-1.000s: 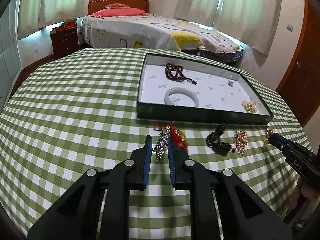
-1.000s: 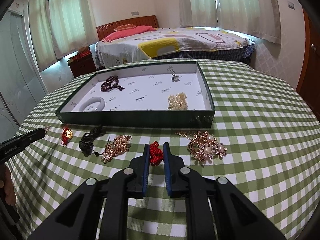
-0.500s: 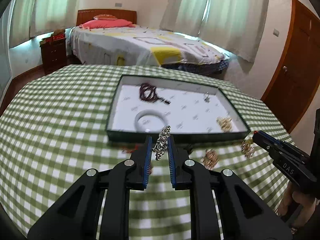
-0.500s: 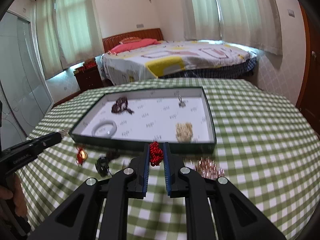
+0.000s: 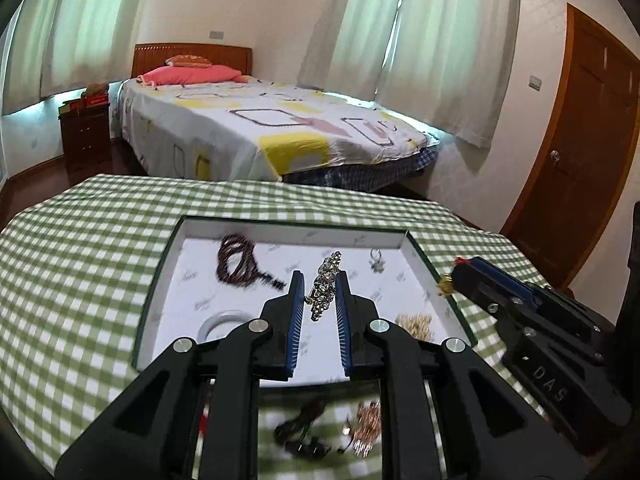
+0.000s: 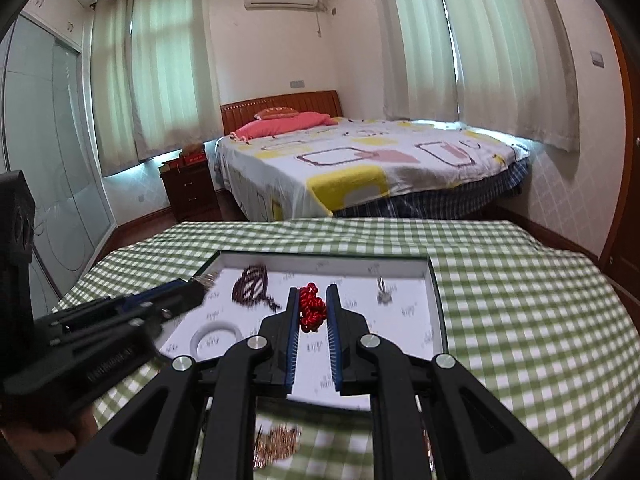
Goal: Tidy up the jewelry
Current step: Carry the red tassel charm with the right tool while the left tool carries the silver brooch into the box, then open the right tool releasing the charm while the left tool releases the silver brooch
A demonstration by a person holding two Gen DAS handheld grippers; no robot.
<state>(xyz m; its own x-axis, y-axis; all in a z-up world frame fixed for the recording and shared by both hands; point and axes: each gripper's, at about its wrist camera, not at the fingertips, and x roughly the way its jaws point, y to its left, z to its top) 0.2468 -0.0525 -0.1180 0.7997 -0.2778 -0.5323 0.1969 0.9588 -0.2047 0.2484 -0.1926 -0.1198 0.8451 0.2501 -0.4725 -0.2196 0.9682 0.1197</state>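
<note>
Silver glints between my left jaws [image 5: 319, 280]: they are clamped on a sparkly silver chain [image 5: 325, 286], which pokes up past the blue pads above the open tray [image 5: 149, 300]. Through this camera the tray sits on the green checked worktop [image 5: 80, 264], white inside with a dark rim. In it lie a dark bead necklace [image 5: 238, 262], a pale bangle [image 5: 222, 320] partly hidden by my finger, a small silver ring piece [image 5: 376, 262] and a gold cluster [image 5: 416, 324]. On the cloth in front of the tray, blurred, lie a black cord piece [image 5: 304, 436] and a rose-gold piece [image 5: 366, 428]. My right jaws [image 5: 454, 276] show at the tray's right edge with something gold and red at their tip.

From the right camera, my right jaws [image 6: 313, 302] are closed on a red knotted cord [image 6: 312, 308], held over the same tray [image 6: 436, 300]. The bead necklace [image 6: 252, 286], bangle [image 6: 216, 336] and ring piece [image 6: 384, 292] lie on its white floor. My left jaws [image 6: 196, 286] reach in from the left, silver at their tip. A rose-gold piece [image 6: 280, 440] lies blurred on the cloth below.
</note>
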